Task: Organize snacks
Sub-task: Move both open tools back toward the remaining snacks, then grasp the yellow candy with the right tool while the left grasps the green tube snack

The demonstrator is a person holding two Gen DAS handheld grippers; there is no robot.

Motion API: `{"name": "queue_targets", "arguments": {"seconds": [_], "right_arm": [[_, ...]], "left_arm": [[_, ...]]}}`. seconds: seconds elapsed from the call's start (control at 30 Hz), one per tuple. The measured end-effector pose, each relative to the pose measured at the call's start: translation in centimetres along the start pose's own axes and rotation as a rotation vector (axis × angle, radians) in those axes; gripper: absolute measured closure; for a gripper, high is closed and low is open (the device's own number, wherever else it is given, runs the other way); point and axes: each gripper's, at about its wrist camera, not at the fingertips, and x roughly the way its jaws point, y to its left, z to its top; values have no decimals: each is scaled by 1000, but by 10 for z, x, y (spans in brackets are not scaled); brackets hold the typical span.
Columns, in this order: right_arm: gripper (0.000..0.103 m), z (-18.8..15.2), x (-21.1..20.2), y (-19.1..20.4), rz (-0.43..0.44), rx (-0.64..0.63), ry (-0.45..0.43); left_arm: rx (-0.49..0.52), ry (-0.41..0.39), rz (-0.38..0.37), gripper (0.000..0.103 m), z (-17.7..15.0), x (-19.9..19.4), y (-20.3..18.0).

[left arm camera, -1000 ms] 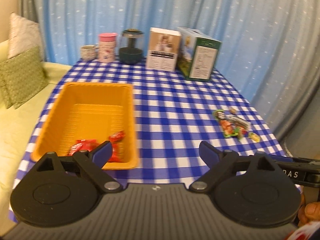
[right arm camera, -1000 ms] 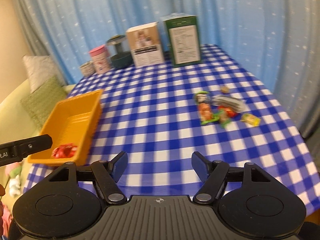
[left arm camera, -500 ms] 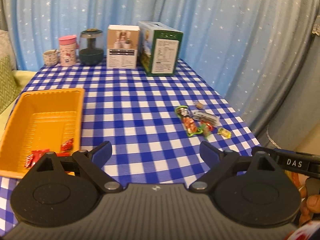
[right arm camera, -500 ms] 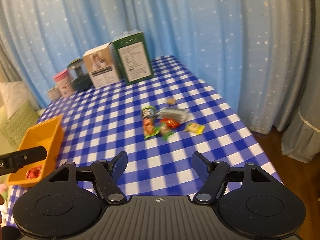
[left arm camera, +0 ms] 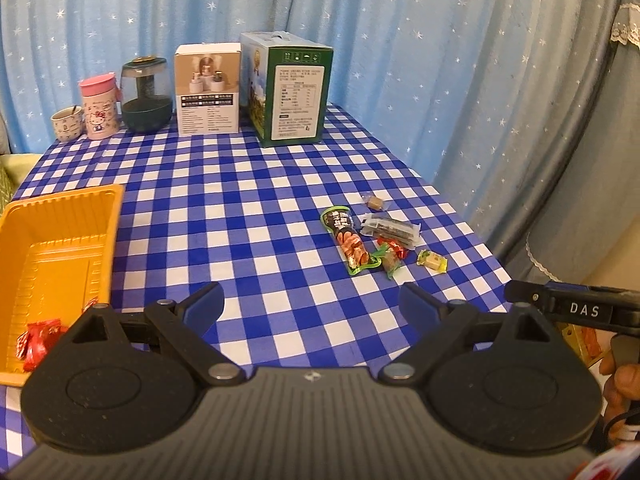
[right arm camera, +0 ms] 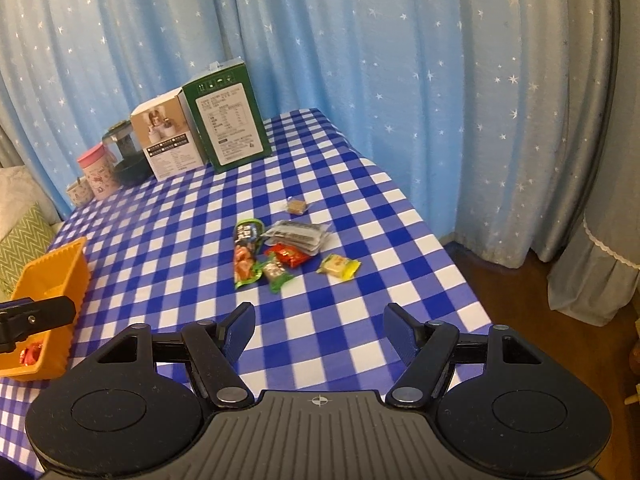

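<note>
An orange basket (left arm camera: pixel 60 236) sits at the table's left and holds red wrapped candies (left arm camera: pixel 38 338); it also shows in the right wrist view (right arm camera: pixel 50 280). A loose pile of snacks lies at the table's right: a green sausage pack (left arm camera: pixel 349 240), a grey packet (left arm camera: pixel 390 229), a red-green candy (left arm camera: pixel 390 258), a yellow candy (left arm camera: pixel 432 260) and a brown sweet (left arm camera: pixel 374 201). The same pile shows in the right wrist view (right arm camera: pixel 280 252). My left gripper (left arm camera: pixel 312 306) is open and empty above the table's near edge. My right gripper (right arm camera: pixel 318 326) is open and empty, short of the pile.
At the table's back stand a green box (left arm camera: pixel 294 90), a white box (left arm camera: pixel 208 88), a dark jar (left arm camera: pixel 146 96), a pink tumbler (left arm camera: pixel 100 106) and a small cup (left arm camera: pixel 67 123). Blue starred curtains hang behind. The table's right edge (right arm camera: pixel 440 240) drops to the floor.
Both grippers have swung to the right, away from the basket and toward the snack pile. Both stay open and empty.
</note>
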Motion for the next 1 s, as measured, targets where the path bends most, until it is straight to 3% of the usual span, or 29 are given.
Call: {"name": "queue_targets", "arguments": {"seconds": [0.6, 1.0], "right_arm": [[33, 24, 84, -31, 47, -180, 62], [54, 22, 151, -28, 130, -487, 85]], "left_arm": [[15, 41, 6, 10, 17, 83, -9], [-3, 80, 4, 10, 10, 125, -9]]}}
